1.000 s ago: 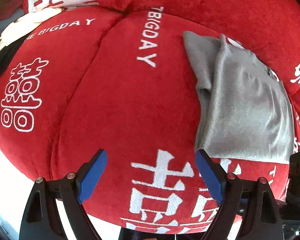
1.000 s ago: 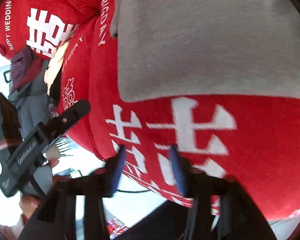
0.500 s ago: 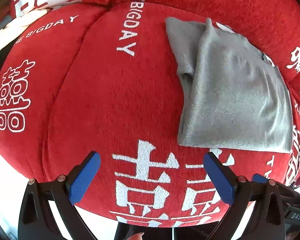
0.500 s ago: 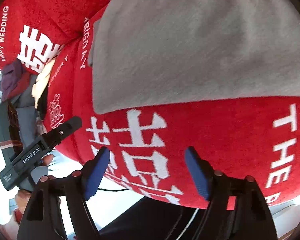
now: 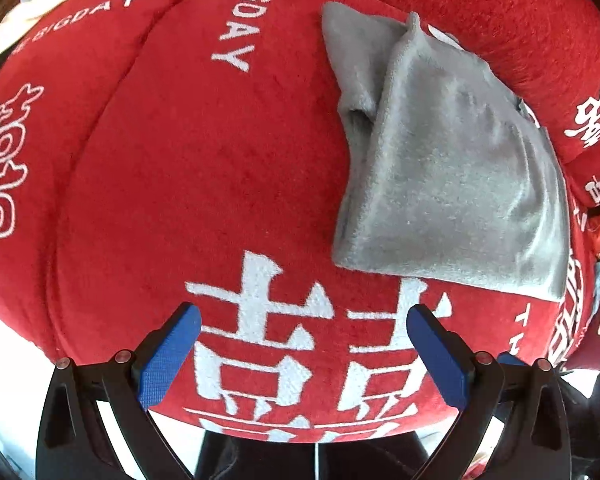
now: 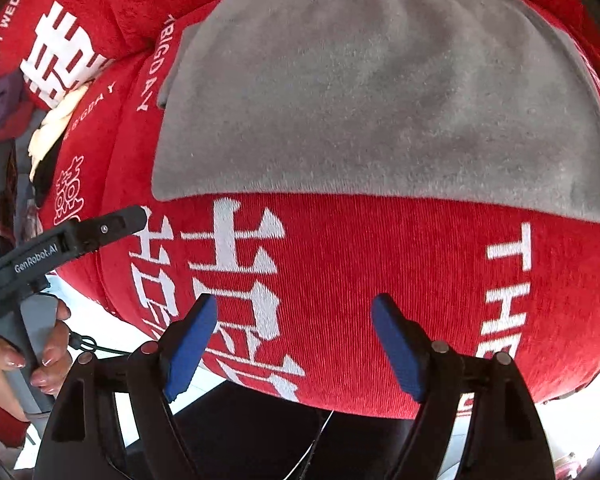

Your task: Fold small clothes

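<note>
The left gripper [image 5: 303,322] has its jaws as wide as they go, and nothing is between the blue pads [image 5: 168,358]; under them is only the red cushion [image 5: 204,184] with its white letters. The right gripper [image 6: 294,316] is also open, a little less wide. Its jaws have just been opening, and the pictures show nothing between them, only the red plush below. Neither gripper touches the cloth.

The grey garment [image 6: 380,92] lies in the upper half of the right wrist view, flat, with a straight near edge. In the left wrist view the same grey garment [image 5: 452,184] is at the upper right of the frame, doubled over, with one layer lying on another and a fold line along its left side. I judge that this piece is already folded and set down. At the far left of the right wrist view some other clothes [image 6: 4,108] lie in a heap, so probably more pieces are left. A hand [image 6: 40,344] at the lower left holds the left gripper.
</note>
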Demonstrator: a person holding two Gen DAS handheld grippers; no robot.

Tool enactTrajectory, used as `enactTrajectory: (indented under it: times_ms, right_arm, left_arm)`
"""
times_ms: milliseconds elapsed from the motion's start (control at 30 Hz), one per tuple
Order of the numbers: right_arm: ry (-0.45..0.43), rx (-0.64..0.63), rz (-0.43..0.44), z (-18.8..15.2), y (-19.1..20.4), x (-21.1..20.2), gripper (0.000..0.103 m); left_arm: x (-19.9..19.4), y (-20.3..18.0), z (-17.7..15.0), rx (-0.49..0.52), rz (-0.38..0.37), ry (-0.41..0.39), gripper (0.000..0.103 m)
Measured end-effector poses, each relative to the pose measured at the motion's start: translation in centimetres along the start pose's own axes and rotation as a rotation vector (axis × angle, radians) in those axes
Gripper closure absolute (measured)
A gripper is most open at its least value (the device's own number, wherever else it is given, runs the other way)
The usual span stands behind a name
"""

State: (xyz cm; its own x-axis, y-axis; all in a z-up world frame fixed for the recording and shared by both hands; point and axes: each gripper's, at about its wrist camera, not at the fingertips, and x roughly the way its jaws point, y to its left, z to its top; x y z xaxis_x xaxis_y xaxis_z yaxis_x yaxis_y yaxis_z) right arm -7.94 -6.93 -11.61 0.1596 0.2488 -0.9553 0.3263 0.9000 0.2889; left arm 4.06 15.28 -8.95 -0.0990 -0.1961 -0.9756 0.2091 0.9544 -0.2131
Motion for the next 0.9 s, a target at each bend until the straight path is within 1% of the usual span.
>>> enactTrajectory:
  times_ms: [67, 233, 333, 433, 500, 600, 700, 800, 900]
  right_arm:
    - [0.003, 0.021, 0.011, -0.1, -0.3, 0.2, 0.021]
    - [0.003, 0.072, 0.053, -0.3, -1.2, 0.5, 0.021]
    - [0.002, 0.128, 0.12, 0.1, -2.2, 0.7, 0.021]
    - [-0.014, 0.202, 0.205, 0.9, -3.6, 0.8, 0.021]
    - [-0.026, 0.241, 0.251, 1.5, -4.4, 0.9, 0.021]
    - [-0.015, 0.291, 0.318, 2.1, -5.5, 1.4, 0.021]
    - [-0.005, 0.305, 0.365, 2.6, -6.1, 1.7, 0.021]
    - [0.004, 0.298, 0.383, 3.1, -6.4, 2.1, 0.021]
    - [0.028, 0.294, 0.419, 3.7, -6.2, 2.8, 0.021]
  left_arm:
    - [0.2, -0.2, -0.2, 0.006, -0.001, -0.001, 0.0]
    - [0.8, -0.9, -0.8, 0.001, 0.025, -0.001, 0.0]
    - [1.5, -1.4, -0.8, -0.016, 0.016, 0.012, 0.0]
    - [2.0, -1.6, -0.9, -0.045, -0.024, 0.029, 0.0]
    - [2.2, -2.0, -0.9, -0.054, -0.015, 0.029, 0.0]
    - [2.4, -2.7, -0.8, -0.073, -0.001, 0.027, 0.0]
    - [2.7, -3.4, -0.6, -0.099, -0.001, 0.025, 0.0]
    - [3.2, -4.0, -0.4, -0.104, 0.019, 0.026, 0.0]
    - [3.5, -4.7, -0.3, -0.114, 0.008, 0.025, 0.0]
